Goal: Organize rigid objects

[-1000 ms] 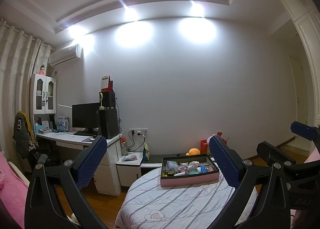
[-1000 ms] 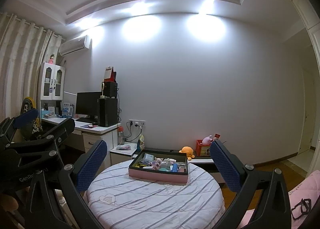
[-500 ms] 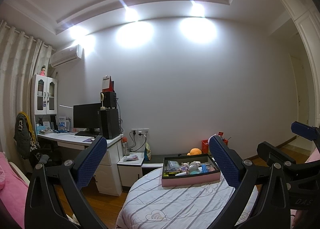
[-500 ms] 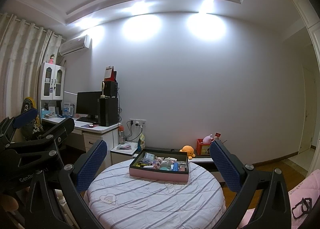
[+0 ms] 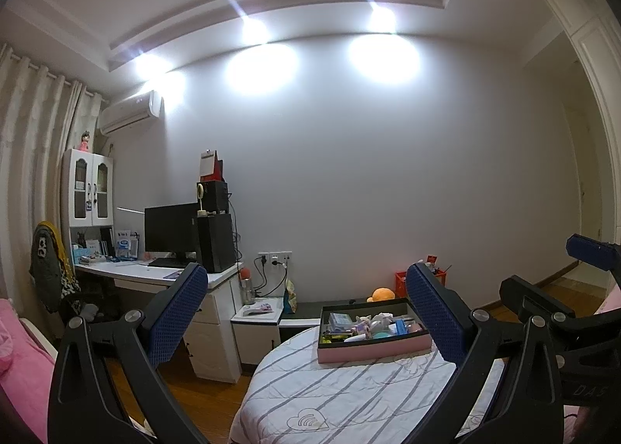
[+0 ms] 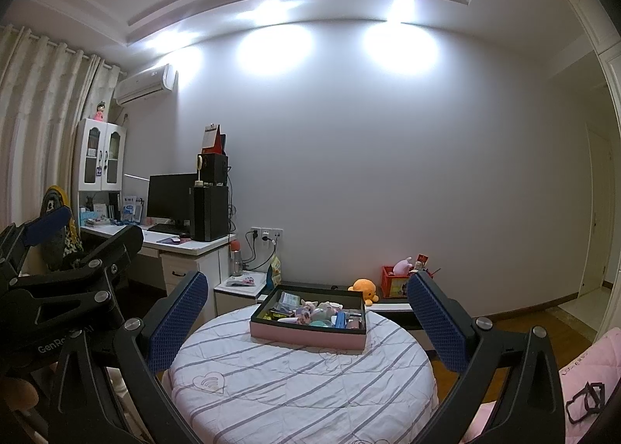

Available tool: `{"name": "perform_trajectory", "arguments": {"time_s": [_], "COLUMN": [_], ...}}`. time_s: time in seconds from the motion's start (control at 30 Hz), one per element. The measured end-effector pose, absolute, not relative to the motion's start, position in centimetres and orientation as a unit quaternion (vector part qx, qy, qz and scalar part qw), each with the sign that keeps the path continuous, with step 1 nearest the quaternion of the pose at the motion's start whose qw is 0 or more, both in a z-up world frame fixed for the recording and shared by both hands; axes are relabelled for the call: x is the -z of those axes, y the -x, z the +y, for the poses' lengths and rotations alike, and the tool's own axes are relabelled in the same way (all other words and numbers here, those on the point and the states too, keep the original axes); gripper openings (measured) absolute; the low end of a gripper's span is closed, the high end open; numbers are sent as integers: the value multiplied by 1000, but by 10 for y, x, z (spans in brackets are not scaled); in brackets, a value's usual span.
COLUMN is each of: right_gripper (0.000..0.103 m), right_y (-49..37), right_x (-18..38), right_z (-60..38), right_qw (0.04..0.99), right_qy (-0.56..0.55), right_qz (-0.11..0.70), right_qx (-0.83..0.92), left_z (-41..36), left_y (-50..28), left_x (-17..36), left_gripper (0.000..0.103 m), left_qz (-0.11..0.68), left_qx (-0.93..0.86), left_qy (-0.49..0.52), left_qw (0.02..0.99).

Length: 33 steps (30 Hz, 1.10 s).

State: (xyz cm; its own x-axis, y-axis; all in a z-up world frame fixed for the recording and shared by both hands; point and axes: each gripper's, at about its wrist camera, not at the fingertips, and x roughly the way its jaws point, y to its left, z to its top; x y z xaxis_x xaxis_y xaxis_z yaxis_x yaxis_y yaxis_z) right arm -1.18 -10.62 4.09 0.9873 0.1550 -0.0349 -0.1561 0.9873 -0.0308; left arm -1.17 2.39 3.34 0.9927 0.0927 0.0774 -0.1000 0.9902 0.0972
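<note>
Tray (image 6: pixel 306 335): 1 shallow rectangular box, pink outer walls, black rim and lining; it sits on the far half of the round table, well ahead of both grippers.
Tray contents (image 6: pixel 316 313): a jumble of small rigid items, among them a pale clear-topped box at the back left, a small pink-and-white figure, a teal rounded piece and a blue piece; the exact count cannot be told at this size.
Table (image 6: pixel 295 385): 1 round top under a white quilted cover with grey stripes and a stitched heart motif near the front edge.
Left gripper (image 5: pixel 302 312): 2 fingers with blue textured pads, spread wide apart, nothing between them; held in the air short of the table.
Right gripper (image 6: pixel 306 323): 2 fingers with the same blue pads, likewise spread wide and empty; the tray shows between them in the right wrist view.
Desk (image 6: pixel 182 246): 1 white desk at the left wall carrying 1 black monitor (image 6: pixel 170 197) and 1 black tower with a smaller speaker box on top.
Wall cabinet (image 6: pixel 101 158): 1 white unit with 2 glazed doors, 1 small doll on top.
Plush toys: 1 orange one (image 6: pixel 363 287) behind the table; 1 pink one in a red crate (image 6: pixel 394 285) beside it.
Glasses (image 6: pixel 584 401): 1 dark-framed pair on pink fabric at lower right.
</note>
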Motion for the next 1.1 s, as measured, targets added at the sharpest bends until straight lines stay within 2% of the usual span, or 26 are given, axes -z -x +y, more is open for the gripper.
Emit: {"name": "perform_trajectory", "arguments": {"time_s": [1.1], "right_gripper": [103], "right_y": [12], "right_x": [-41], "right_z": [-104], "right_qw": [997], "right_qy": [16], "right_qz": [16], "right_qx": [-78], "left_z": [18], "left_y": [9], "left_x": [-33], "left_gripper": [103], "left_qz": [-37], "left_qx": [-54], "left_qy": [-52], "left_qw": [997]}}
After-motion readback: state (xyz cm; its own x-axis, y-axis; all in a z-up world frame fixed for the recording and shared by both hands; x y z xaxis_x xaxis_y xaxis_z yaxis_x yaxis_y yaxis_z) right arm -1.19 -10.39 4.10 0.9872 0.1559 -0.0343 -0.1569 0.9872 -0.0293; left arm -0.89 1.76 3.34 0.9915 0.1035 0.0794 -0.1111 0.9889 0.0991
